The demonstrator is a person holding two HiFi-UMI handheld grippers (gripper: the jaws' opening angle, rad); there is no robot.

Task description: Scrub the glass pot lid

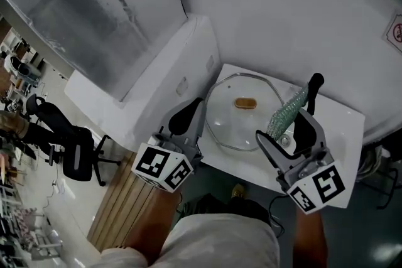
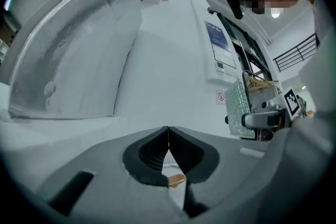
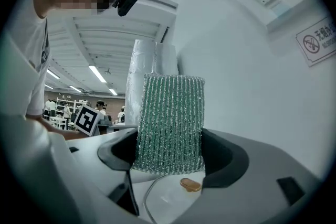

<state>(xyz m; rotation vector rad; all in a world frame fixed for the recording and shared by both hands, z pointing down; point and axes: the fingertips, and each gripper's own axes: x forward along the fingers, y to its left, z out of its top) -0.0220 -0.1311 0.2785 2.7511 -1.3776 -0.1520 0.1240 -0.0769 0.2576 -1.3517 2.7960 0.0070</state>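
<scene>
A round glass pot lid (image 1: 242, 111) with an amber knob (image 1: 245, 103) lies flat on the white table (image 1: 342, 119). My left gripper (image 1: 186, 117) hovers at the lid's left rim, jaws shut with nothing between them; its own view shows the closed pads (image 2: 168, 152) with the knob (image 2: 176, 180) just below. My right gripper (image 1: 298, 113) is over the lid's right side, shut on a green scrub sponge (image 1: 286, 111) that stands upright between the jaws. In the right gripper view the sponge (image 3: 169, 122) fills the centre and the lid rim (image 3: 146, 191) and knob (image 3: 190, 184) show beneath.
White walls close the corner behind the table. A white ledge (image 1: 169, 81) runs along the table's left. An office chair (image 1: 66, 144) stands on the floor at far left. A wooden panel (image 1: 122, 204) sits below the table's left edge.
</scene>
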